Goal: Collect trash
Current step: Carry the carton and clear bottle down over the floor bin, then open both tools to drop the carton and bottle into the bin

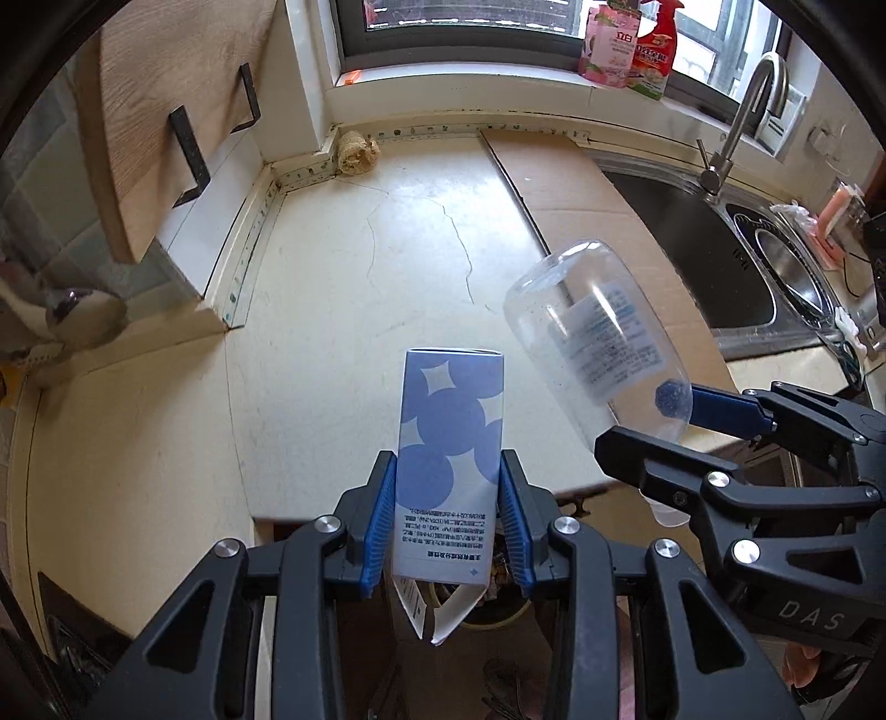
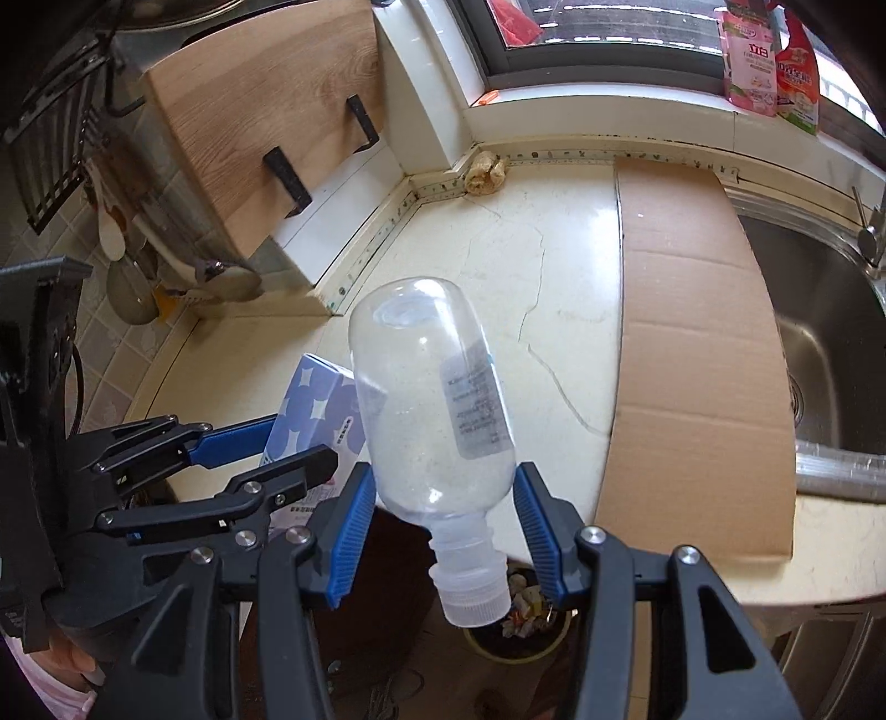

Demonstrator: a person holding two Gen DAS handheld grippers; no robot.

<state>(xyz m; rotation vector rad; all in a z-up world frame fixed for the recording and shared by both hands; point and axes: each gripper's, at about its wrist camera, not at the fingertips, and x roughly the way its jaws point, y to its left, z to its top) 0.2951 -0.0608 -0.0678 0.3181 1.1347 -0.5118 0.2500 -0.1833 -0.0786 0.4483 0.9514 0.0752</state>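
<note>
Two hand-held black tongs with blue pads hang side by side past the front edge of a pale, cracked kitchen counter (image 1: 332,310), each carrying a piece of trash.

The left tongs (image 1: 448,520) are closed partway on a small white carton (image 1: 448,443) printed with blue circles and star shapes. The pads press its two narrow sides, so it stands upright between them, with an open flap hanging from its lower end. Small Chinese print covers the lower panel, too fine to read.

The right tongs (image 2: 443,526) stand wider, their pads gripping the shoulder of an empty clear plastic bottle (image 2: 432,399). It is held upside down, its white cap pointing down and its base tilted up over the counter. Its label is blurred and unreadable.

Below the tongs, on the floor in front of the counter, sits a round bin (image 2: 520,615) already holding scraps. Both items seem to be held above it for dropping; the bottle's cap is nearly over the bin's opening.

A flattened cardboard sheet (image 2: 698,354) lies on the counter beside a steel sink (image 2: 819,332). On the windowsill stand a pink pouch (image 1: 609,50) with the characters "立白" and a red spray bottle (image 1: 659,50). The right tongs' body carries the letters "DAS".
</note>
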